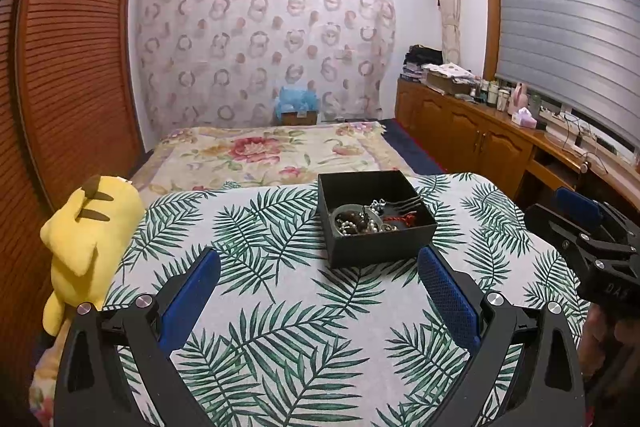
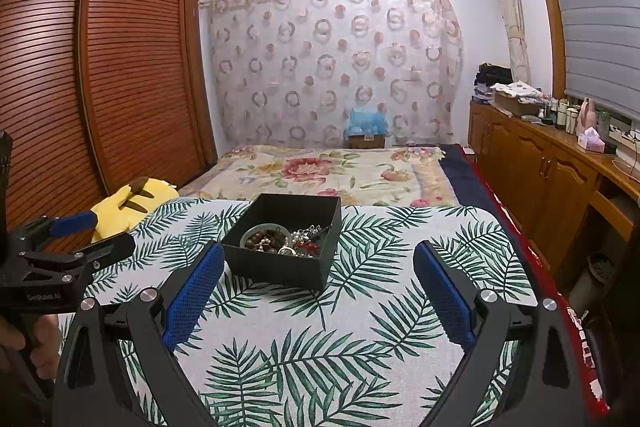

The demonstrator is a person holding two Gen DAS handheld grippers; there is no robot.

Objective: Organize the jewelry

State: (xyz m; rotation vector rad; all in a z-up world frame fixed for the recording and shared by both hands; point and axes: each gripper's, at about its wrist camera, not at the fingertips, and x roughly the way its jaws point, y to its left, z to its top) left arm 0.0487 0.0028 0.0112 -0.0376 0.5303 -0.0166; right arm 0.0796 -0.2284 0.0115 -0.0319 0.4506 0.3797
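An open black box (image 1: 376, 223) (image 2: 286, 247) stands on a table under a palm-leaf cloth (image 1: 280, 327) (image 2: 320, 347). Inside lies a tangle of jewelry (image 1: 366, 219) (image 2: 282, 239): brown and pearl beads, a silver chain, a red cord. My left gripper (image 1: 318, 267) is open, its blue fingers (image 1: 192, 299) wide apart just short of the box's near wall, with nothing between them. My right gripper (image 2: 320, 263) is also open and empty, with the box's near right corner between its spread fingers (image 2: 444, 295). Each gripper shows at the edge of the other's view (image 1: 592, 239) (image 2: 60, 247).
A yellow plush toy (image 1: 88, 235) (image 2: 132, 203) lies at the table's left edge. Beyond the table is a bed with a floral blanket (image 1: 264, 151) (image 2: 332, 171). A wooden wardrobe (image 2: 100, 75) stands left, and low cabinets (image 1: 472, 131) (image 2: 536, 171) with bottles run along the right.
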